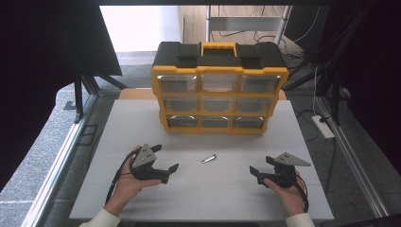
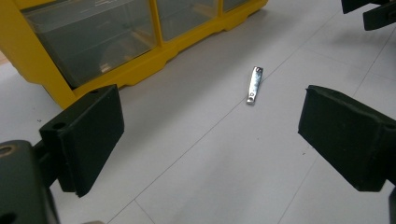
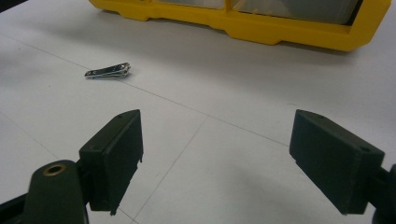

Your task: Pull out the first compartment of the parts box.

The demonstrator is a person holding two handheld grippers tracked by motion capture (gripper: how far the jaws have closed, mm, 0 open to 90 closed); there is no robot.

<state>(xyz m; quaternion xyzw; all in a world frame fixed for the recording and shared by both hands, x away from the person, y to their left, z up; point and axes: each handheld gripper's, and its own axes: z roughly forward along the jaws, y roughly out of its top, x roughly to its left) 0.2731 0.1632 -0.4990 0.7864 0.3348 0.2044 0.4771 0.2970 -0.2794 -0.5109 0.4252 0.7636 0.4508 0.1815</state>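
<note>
A yellow and black drawer cabinet (image 1: pixel 220 87) stands upright at the far middle of the desk (image 1: pixel 142 123), its clear drawer fronts facing the near side; all drawers appear closed. A white power strip (image 1: pixel 323 126) lies off the desk's right edge, and cables trail on the floor beyond the cabinet. No object stands between either claw and the nail clipper (image 1: pixel 208 159). The white desk surface is open to the left and right of the cabinet and across the whole near half, with its near edge close behind both hands. The nail clipper lies flat on the desk, near the middle, in front of the cabinet and apart from it. The left claw (image 1: pixel 164 162) sits to the left of the clipper, jaws wide apart and holding nothing. The right claw (image 1: pixel 261 165) sits to the right of the clipper, slightly farther from it, jaws likewise wide apart and empty.
</note>
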